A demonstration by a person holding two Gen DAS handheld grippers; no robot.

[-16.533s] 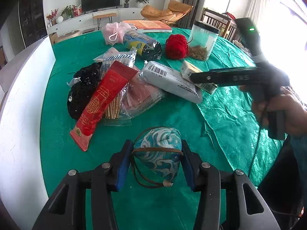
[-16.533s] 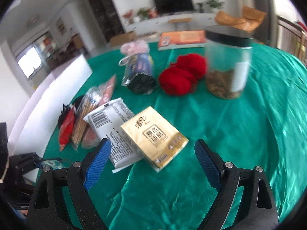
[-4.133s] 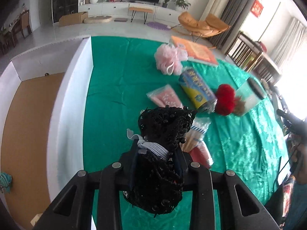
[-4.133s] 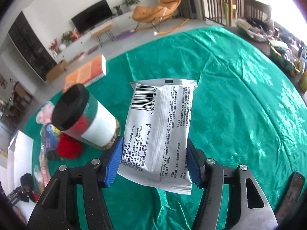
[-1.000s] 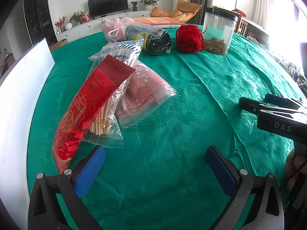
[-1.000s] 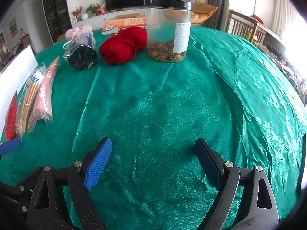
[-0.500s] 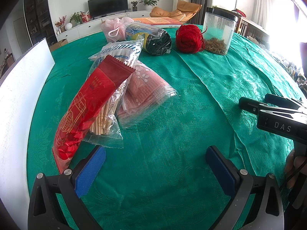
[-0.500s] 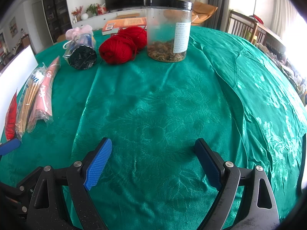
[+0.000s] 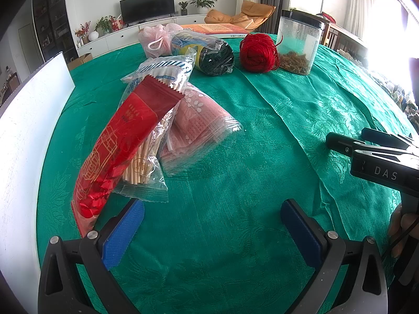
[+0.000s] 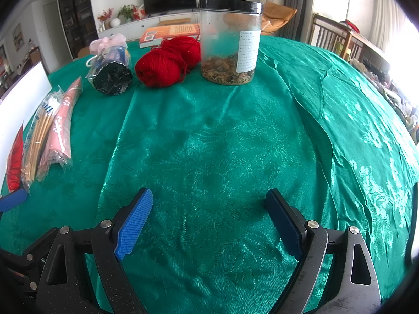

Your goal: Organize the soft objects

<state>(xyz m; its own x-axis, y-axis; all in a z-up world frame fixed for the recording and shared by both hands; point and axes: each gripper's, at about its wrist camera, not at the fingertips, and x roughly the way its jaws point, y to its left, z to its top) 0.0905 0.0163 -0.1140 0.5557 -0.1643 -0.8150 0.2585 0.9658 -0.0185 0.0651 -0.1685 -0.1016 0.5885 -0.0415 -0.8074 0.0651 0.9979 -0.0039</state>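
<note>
Green tablecloth (image 10: pixel 209 144) under both grippers — left gripper (image 9: pixel 212 225) fingers spread, empty; right gripper (image 10: pixel 209 219) likewise.

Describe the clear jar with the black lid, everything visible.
The clear jar is a tall, see-through cylinder that looks like plastic, closed by a black lid. It stands upright on the green tablecloth. A layer of brownish dried bits fills its bottom; the rest looks empty. A white printed label sits on its side, text too small to read. The red yarn lies just beside it; contact is unclear.
</note>
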